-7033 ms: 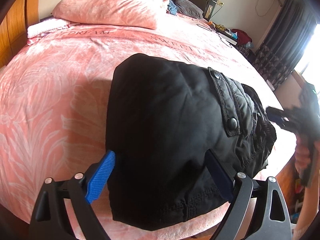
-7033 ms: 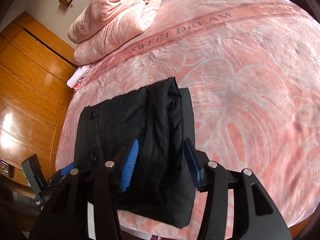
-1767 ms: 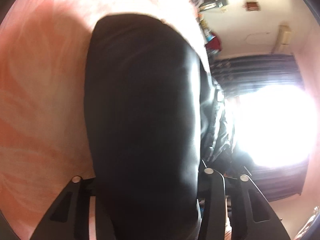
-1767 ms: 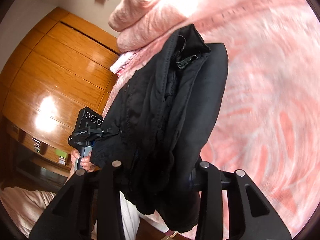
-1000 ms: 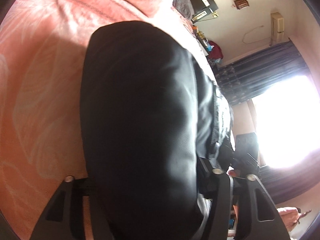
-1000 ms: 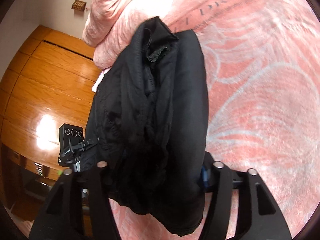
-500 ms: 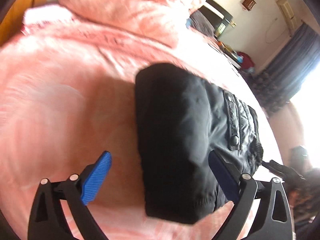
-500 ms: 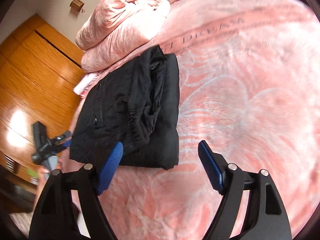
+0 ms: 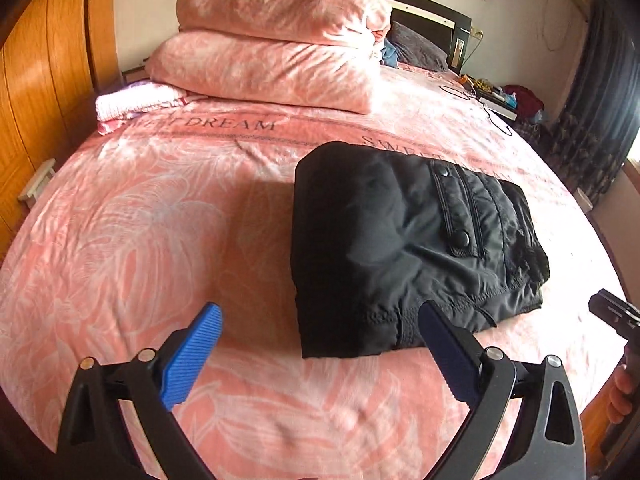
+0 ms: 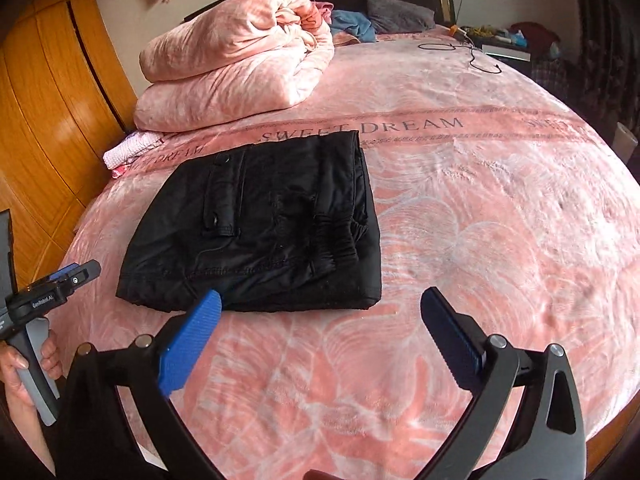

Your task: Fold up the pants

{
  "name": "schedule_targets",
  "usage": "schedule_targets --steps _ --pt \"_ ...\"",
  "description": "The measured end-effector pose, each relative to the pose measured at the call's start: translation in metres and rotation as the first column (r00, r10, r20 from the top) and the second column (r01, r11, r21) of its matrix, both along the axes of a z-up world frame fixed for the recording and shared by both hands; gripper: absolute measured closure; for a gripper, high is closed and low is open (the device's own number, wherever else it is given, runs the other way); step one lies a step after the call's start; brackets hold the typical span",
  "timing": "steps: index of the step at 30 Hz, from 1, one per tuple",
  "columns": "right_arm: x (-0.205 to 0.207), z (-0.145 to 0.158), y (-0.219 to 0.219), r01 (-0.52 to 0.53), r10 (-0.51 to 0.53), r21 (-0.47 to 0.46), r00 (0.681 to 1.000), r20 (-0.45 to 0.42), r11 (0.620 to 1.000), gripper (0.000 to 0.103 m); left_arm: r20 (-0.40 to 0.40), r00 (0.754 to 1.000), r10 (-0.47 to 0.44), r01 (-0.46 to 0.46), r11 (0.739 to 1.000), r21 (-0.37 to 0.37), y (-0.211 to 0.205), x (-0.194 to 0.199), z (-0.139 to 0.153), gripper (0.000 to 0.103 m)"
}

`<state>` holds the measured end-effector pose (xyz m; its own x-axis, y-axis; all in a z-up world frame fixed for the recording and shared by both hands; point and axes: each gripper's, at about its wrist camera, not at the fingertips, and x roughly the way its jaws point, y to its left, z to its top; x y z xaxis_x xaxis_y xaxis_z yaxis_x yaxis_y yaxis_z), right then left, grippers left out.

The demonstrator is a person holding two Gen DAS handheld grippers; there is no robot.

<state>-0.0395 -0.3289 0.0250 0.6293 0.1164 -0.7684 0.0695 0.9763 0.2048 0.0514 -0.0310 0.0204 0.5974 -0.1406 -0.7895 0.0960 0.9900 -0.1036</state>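
Observation:
Black pants (image 9: 404, 248) lie folded into a compact rectangle on the pink bedspread (image 9: 140, 240), a snap pocket flap on top. In the right wrist view the pants (image 10: 260, 232) show their elastic waistband at the right side. My left gripper (image 9: 320, 316) is open and empty, held just short of the pants' near edge. My right gripper (image 10: 320, 308) is open and empty, also near the pants' near edge. The left gripper also shows at the left edge of the right wrist view (image 10: 68, 276), and the right gripper at the right edge of the left wrist view (image 9: 612, 312).
A folded pink quilt (image 9: 272, 44) and a small pink-white cloth (image 9: 136, 104) lie at the bed's far left. A wooden wardrobe (image 10: 44, 120) stands to the left. A black cable (image 10: 460, 50) lies near the headboard. A cluttered nightstand (image 10: 508, 46) and dark curtains (image 9: 592, 92) stand at right.
Both grippers let go of the folded pants, opened, and drew back. The pants went from lifted in the air to lying flat on the bed.

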Motion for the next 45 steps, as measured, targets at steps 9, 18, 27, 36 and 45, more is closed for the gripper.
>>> schedule_targets --steps 9,18,27,36,45 --pt "-0.018 0.014 0.018 0.030 -0.030 -0.007 0.999 -0.023 1.000 0.003 -0.010 1.000 -0.003 0.003 0.999 0.032 -0.010 -0.026 0.009 0.004" --pt "-0.028 0.018 0.032 0.009 -0.010 -0.041 1.000 -0.027 0.999 0.003 -0.002 1.000 -0.020 0.020 0.999 0.034 -0.021 -0.042 0.018 0.004" --pt "-0.026 0.017 0.035 0.011 -0.012 -0.049 1.000 -0.026 0.999 0.003 -0.001 1.000 -0.006 0.006 0.997 0.078 -0.021 -0.043 0.017 0.004" --pt "-0.021 0.012 0.041 0.004 -0.007 -0.076 0.999 -0.037 0.997 0.003 -0.008 1.000 -0.003 0.004 0.995 0.103 -0.020 -0.042 0.013 0.004" --pt "-0.019 0.012 0.043 0.010 -0.014 -0.100 0.999 -0.039 0.995 0.003 -0.012 1.000 0.014 -0.012 0.993 0.119 -0.015 -0.040 0.010 0.004"
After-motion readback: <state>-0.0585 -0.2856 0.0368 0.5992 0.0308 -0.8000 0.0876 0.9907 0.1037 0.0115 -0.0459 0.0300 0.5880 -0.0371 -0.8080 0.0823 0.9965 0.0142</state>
